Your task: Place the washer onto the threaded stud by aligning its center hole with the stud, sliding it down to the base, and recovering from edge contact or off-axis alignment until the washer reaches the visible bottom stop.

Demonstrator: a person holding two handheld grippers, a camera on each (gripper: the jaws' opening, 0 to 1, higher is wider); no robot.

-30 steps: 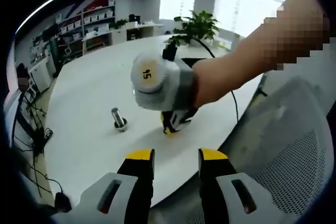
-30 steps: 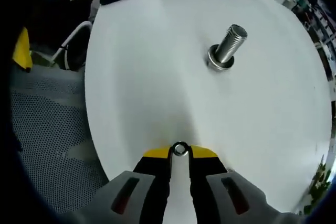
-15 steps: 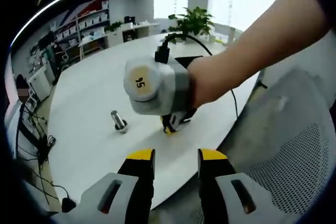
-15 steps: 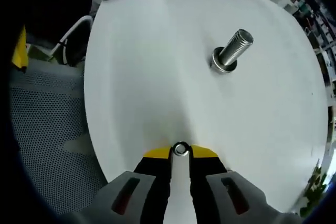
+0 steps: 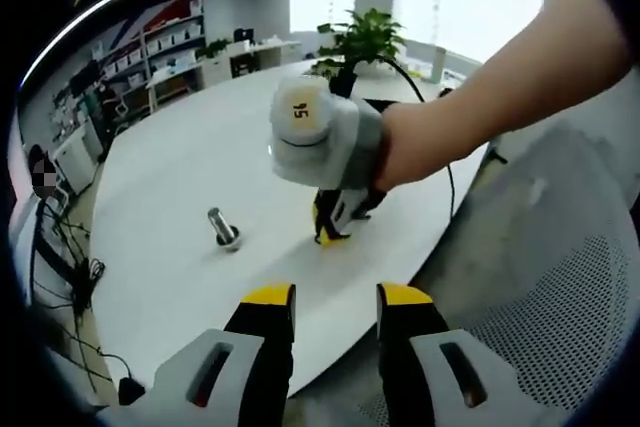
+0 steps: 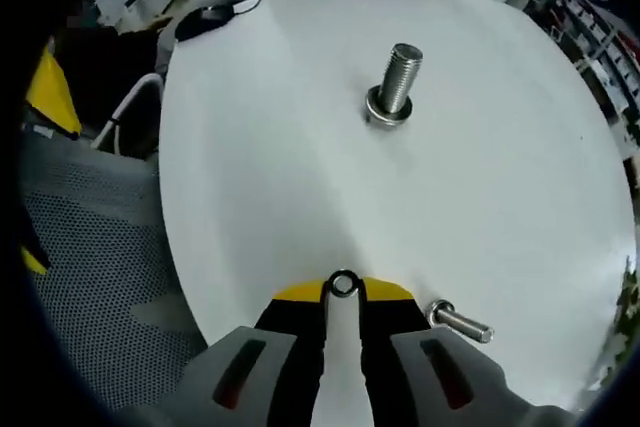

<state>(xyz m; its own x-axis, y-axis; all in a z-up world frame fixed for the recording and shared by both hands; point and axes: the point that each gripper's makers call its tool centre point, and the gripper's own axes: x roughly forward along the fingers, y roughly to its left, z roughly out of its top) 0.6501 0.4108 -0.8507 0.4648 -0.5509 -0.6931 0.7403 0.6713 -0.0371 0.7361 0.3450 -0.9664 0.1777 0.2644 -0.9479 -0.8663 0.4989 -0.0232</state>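
The small metal washer (image 6: 333, 284) is pinched between the yellow tips of my right gripper (image 6: 343, 293), which is shut on it just above the near edge of the white round table (image 6: 270, 157). The threaded stud (image 6: 396, 80) stands upright on its base farther across the table, well apart from the washer. In the left gripper view the stud (image 5: 221, 226) stands left of the right gripper (image 5: 328, 237), which a hand holds pointing down at the table (image 5: 190, 157). My left gripper (image 5: 336, 297) hangs open off the table's edge with nothing between its jaws.
A loose bolt (image 6: 459, 322) lies on its side near the right jaw. A mesh chair (image 6: 90, 247) sits left of the table, also seen as a mesh chair (image 5: 560, 307) at the right. A cable (image 5: 444, 197) and a plant (image 5: 365, 42) are at the far side.
The right gripper has tilted and swung with the washer still in it; the stud now looks upright and more centred ahead, and the loose bolt has come into view. The left gripper stays put.
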